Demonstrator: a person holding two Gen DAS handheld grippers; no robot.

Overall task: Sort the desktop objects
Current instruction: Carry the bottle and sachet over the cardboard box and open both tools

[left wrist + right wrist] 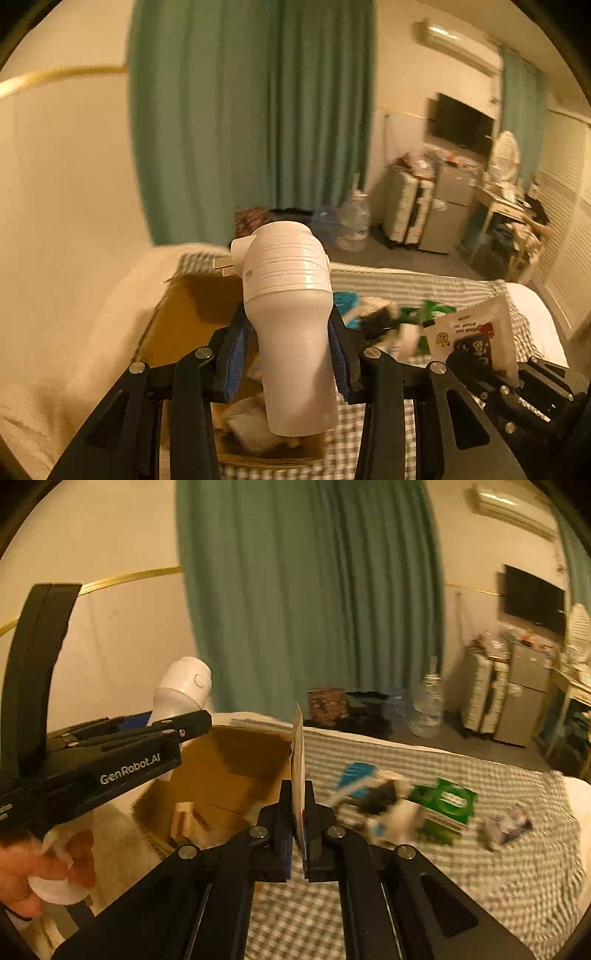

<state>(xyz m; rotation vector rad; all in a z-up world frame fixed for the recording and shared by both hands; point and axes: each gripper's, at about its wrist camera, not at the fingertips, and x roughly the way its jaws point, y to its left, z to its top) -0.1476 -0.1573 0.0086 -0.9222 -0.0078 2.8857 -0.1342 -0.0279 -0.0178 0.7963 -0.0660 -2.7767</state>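
Two items are in hand at once, one per gripper. The left gripper point(291, 354) has its jaws partly spread and pinching the white hair dryer point(291, 317) by its handle, so the barrel rises above and beyond the jaws and the handle's end hangs back toward the camera. Below and just behind those jaws sits the open cardboard box point(184, 314), which looks like the sorting bin; holding the dryer by its narrow handle probably keeps the bulky head free to drop in cleanly.

The right gripper point(298, 823) has its jaws pressed together on a flat printed packet point(297, 760), gripped at its lower edge so the sheet stands upright, edge-on between the blue pads. From this view the box point(229, 771) lies ahead and to the left of the jaws, with a small wooden piece point(188, 818) inside.

Ahead and right of the right jaws, the remaining clutter waits on the checked bedspread point(480, 867): a green pack point(448, 801), a blue-and-white bundle point(373, 790), blurred, and a small wrapper point(508, 823) farther right.
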